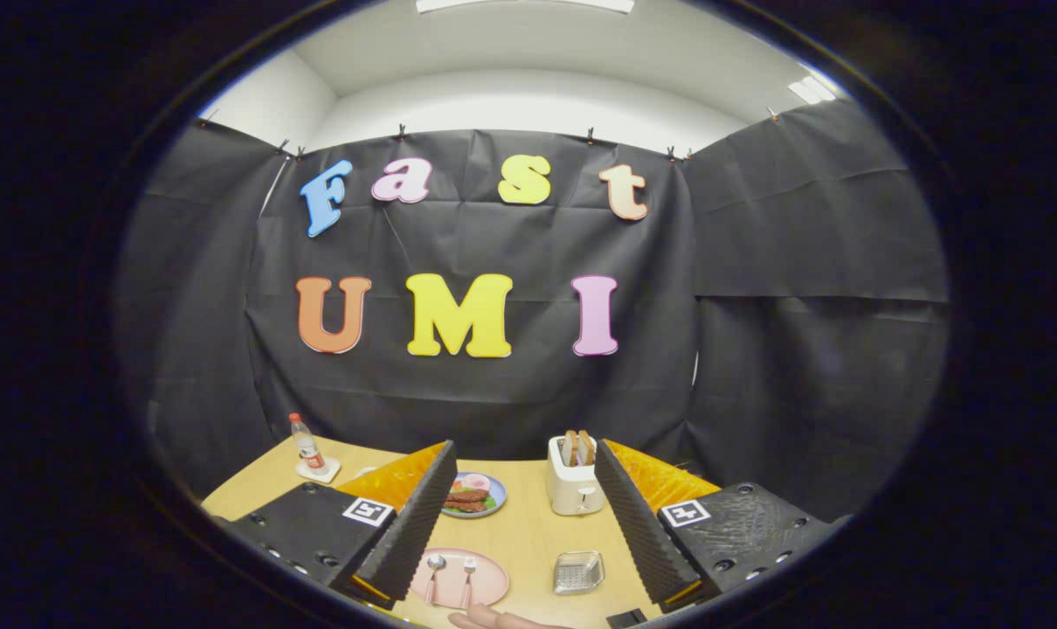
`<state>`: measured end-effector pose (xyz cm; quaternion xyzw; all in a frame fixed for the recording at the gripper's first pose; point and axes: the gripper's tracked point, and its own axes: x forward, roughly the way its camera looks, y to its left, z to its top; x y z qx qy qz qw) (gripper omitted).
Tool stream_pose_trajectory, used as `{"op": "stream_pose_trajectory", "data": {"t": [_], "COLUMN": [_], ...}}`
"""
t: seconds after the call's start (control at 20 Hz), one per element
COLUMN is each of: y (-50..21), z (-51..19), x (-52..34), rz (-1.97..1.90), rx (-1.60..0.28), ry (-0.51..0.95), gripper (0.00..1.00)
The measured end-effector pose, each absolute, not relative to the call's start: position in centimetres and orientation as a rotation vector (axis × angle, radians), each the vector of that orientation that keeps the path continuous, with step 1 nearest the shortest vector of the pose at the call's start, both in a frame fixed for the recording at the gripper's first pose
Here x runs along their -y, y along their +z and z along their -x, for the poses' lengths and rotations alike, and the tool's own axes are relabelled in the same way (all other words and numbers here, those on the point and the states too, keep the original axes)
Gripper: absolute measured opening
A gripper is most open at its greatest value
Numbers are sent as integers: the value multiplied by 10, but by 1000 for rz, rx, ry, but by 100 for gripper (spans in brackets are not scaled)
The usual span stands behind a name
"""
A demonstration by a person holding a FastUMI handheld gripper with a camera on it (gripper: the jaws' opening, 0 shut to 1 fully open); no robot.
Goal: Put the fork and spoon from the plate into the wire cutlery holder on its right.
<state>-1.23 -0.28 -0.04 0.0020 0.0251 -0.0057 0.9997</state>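
A pink plate (485, 584) lies on the wooden table between my fingers, near the table's front edge. On it rest a spoon (433, 570) and, just to its right, a fork (467, 574), both with pale pink handles pointing toward me. To the plate's right stands a small wire cutlery holder (578, 572), close to my right finger. My gripper (524, 502) hovers above the table, open wide, with nothing between its fingers.
A cream toaster (574, 489) with bread slices stands beyond the holder. A blue plate of food (493, 500) sits beyond the pink plate. A bottle (305, 445) on a coaster stands far left. A person's hand (493, 620) rests at the table's front edge.
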Motion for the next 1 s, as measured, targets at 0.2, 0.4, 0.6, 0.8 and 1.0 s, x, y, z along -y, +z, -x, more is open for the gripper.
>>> {"op": "stream_pose_trajectory", "data": {"t": [0.2, 0.4, 0.6, 0.8, 1.0], "y": [-6, -29, -69, -117, -179], "z": [11, 9, -2, -15, -25], "x": [8, 3, -12, -26, -38], "rz": [7, 25, 41, 51, 67], "rx": [-57, -107, -197, -288, -402], "ry": [-16, -7, 18, 28, 34], "gripper": [95, 95, 95, 95, 96]}}
